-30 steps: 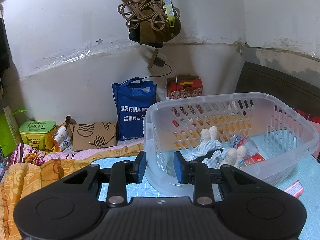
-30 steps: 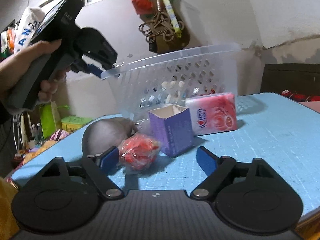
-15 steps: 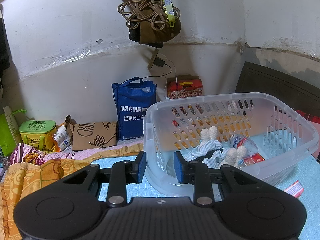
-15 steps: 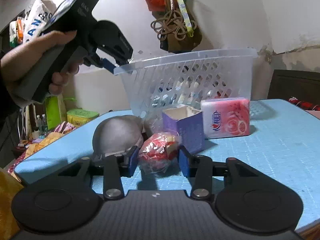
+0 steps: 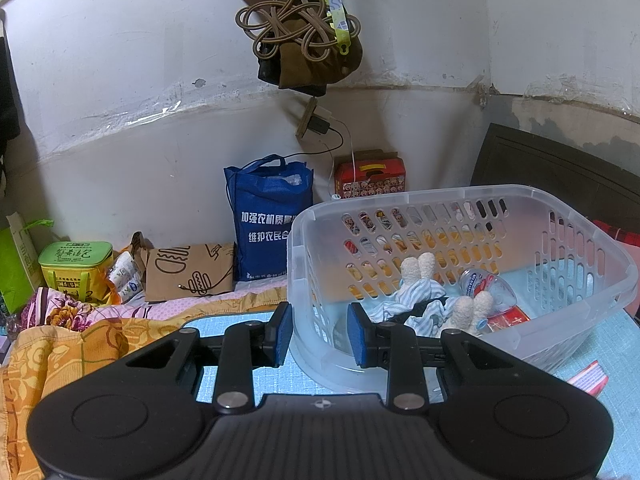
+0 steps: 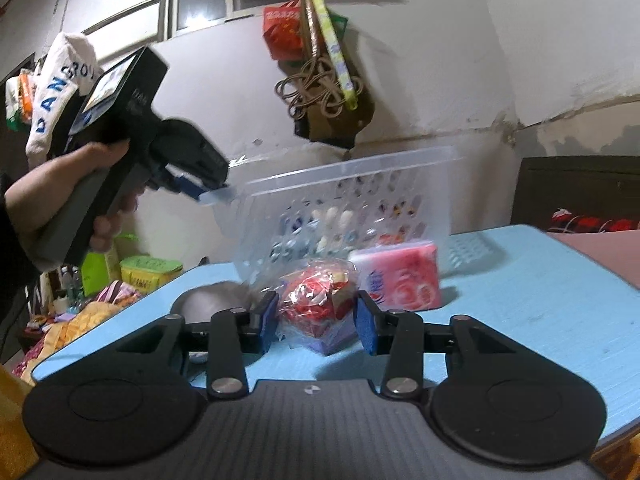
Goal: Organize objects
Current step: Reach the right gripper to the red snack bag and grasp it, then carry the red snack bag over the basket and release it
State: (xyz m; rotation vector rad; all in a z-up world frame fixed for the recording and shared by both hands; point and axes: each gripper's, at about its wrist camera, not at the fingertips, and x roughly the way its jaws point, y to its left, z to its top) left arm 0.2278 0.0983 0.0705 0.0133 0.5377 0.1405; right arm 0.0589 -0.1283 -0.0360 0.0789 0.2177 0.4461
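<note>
My left gripper [image 5: 316, 334] is shut on the near corner of the rim of a clear plastic basket [image 5: 576, 236] and holds it tilted. The basket holds a striped cloth [image 5: 416, 300], white socks and a plastic bottle [image 5: 486, 286]. In the right wrist view my right gripper [image 6: 316, 322] is shut on a red snack in a clear wrapper [image 6: 318, 298] and holds it lifted above the blue table [image 6: 520, 280]. A purple box [image 6: 332, 340] sits under it, a pink tissue pack [image 6: 404, 284] behind. The left gripper [image 6: 196, 190] shows there, on the basket [image 6: 360, 196].
A grey round object [image 6: 216, 300] lies left of the snack. A blue bag [image 5: 268, 216], a paper bag [image 5: 188, 272], a green box [image 5: 76, 264] and a red box [image 5: 370, 174] stand by the wall. A brown bag [image 5: 308, 56] hangs above. Orange cloth [image 5: 60, 352] lies at the left.
My right gripper closed on the red wrapped snack and lifted it off the table, above the purple box. My left gripper stayed clamped on the basket rim.
</note>
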